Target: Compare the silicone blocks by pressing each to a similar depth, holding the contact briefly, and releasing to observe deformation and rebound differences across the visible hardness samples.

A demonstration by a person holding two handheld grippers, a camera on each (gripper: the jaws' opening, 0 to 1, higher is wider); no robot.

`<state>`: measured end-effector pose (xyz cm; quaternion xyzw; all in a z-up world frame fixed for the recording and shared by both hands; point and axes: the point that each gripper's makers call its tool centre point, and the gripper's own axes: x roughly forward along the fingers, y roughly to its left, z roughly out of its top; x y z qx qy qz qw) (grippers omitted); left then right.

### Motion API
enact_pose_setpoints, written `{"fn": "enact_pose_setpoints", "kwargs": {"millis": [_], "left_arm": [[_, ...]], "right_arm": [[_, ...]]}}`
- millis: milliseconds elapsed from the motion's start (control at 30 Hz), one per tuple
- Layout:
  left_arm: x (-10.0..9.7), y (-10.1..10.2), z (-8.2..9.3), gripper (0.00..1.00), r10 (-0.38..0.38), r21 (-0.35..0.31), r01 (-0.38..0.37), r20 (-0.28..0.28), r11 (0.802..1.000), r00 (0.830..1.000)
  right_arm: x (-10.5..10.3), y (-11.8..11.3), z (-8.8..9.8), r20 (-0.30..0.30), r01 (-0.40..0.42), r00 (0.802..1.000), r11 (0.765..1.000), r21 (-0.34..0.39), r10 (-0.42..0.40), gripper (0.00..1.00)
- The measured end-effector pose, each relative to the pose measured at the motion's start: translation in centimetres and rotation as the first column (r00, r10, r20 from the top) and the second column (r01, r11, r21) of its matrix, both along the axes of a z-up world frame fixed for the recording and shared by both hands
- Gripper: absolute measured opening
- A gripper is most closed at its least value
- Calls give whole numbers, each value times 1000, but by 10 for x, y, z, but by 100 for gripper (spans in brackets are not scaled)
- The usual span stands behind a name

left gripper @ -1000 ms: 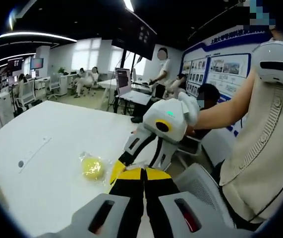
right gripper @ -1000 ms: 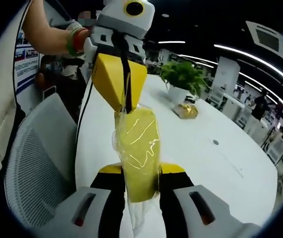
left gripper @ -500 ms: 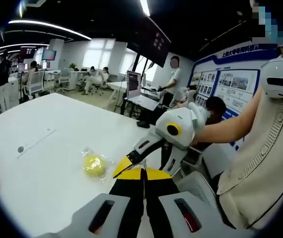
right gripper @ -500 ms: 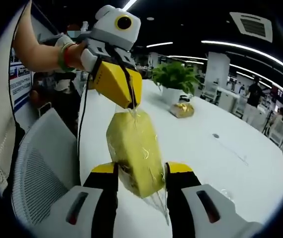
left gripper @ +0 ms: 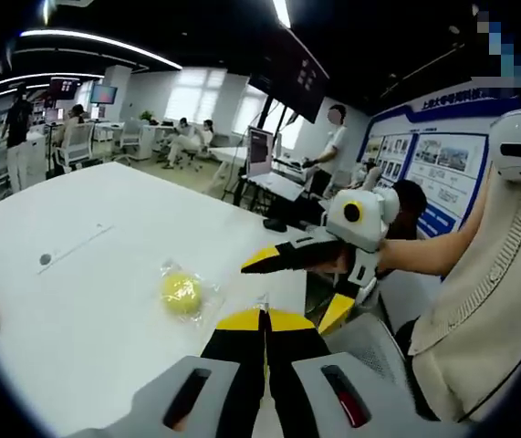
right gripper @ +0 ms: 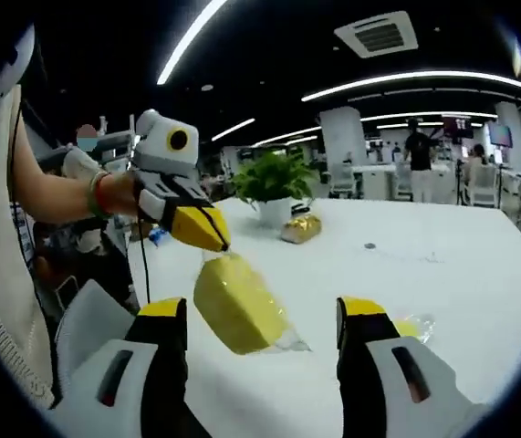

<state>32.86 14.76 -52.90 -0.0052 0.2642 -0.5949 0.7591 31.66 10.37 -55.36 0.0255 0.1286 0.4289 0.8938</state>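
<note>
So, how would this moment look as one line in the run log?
left gripper shut on wrap of yellow silicone block, block hanging | right gripper open, fingers apart from block | bagged yellow ball on table

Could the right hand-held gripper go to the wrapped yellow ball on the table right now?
Probably yes. The right hand-held gripper is open and holds nothing, since the bagged yellow block hangs from the left hand-held gripper. The wrapped yellow ball lies alone on the white table.

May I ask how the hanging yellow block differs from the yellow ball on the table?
The yellow block is larger and oblong; the yellow ball is small and round. The block hangs from the left gripper by its wrap; the ball rests on the white table. Both are wrapped in clear film.
</note>
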Motion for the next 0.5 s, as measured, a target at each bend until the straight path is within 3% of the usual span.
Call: {"fn": "enact_pose_setpoints", "kwargs": {"millis": [167,267,333,500], "left_arm": [[10,3,-10,0,51,-3,-51,-36,999,998],[19,3,-18,0,90,4,-90,-46,996,995],[26,3,-23,0,116,-8,-117,-78,993,990],[45,2,-39,0,162,4,-163,-83,987,983]], "right_arm": [[-8,-21,0,-20,65,998,998,9,-64,73],[-15,-35,-5,-36,105,994,994,11,-104,72],[-20,-40,-6,-89,127,989,991,50,-122,72],[-26,-46,-2,-89,150,986,986,75,-143,72]]}}
